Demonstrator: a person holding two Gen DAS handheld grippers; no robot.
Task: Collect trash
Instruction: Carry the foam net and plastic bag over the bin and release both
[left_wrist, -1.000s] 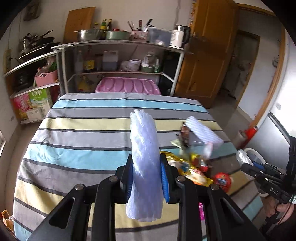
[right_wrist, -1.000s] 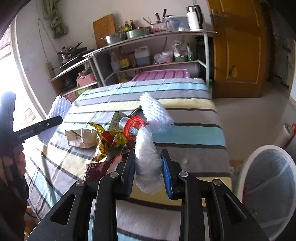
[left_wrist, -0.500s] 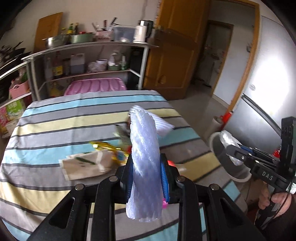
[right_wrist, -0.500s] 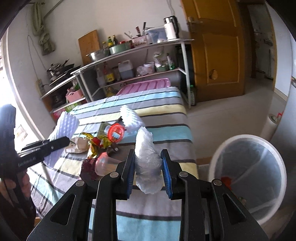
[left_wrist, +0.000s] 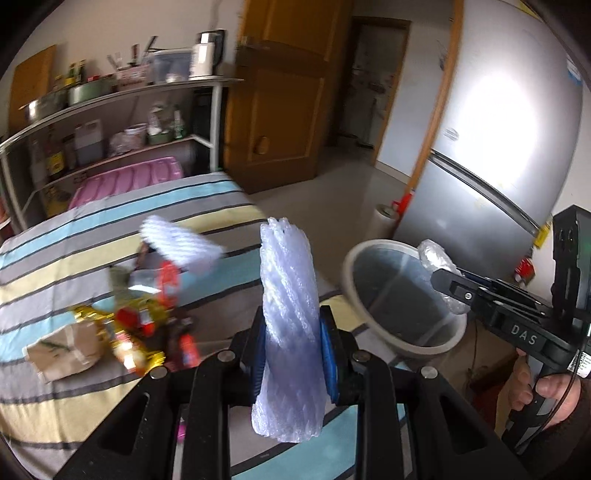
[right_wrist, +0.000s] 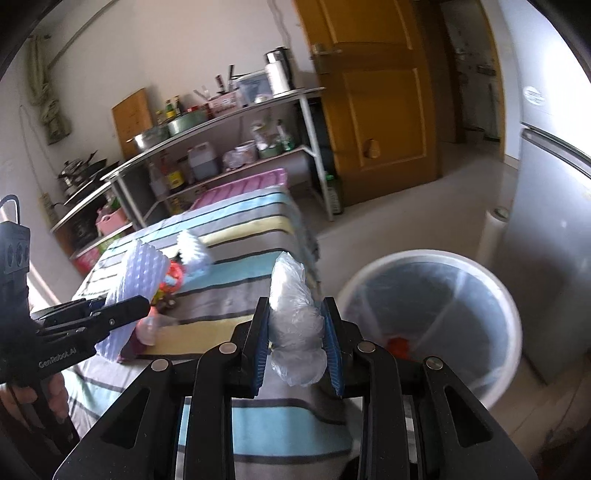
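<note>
Gripping foam net (left_wrist: 288, 325) and plastic wad (right_wrist: 295, 325), 2 grippers near table edge (right_wrist: 306, 236), bin (right_wrist: 428, 258) beside

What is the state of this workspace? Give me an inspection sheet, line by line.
Surface: striped cloth over the table.
Job's things: foam net in left tool; crumpled plastic in right tool; white bin, lined, something red inside.
Clutter: second foam net, gold wrapper, paper bag on the cloth.
Grippers: both tools shut on trash.
Cables: thin cord by the right hand.
Surroundings: shelves, door, fridge.
</note>
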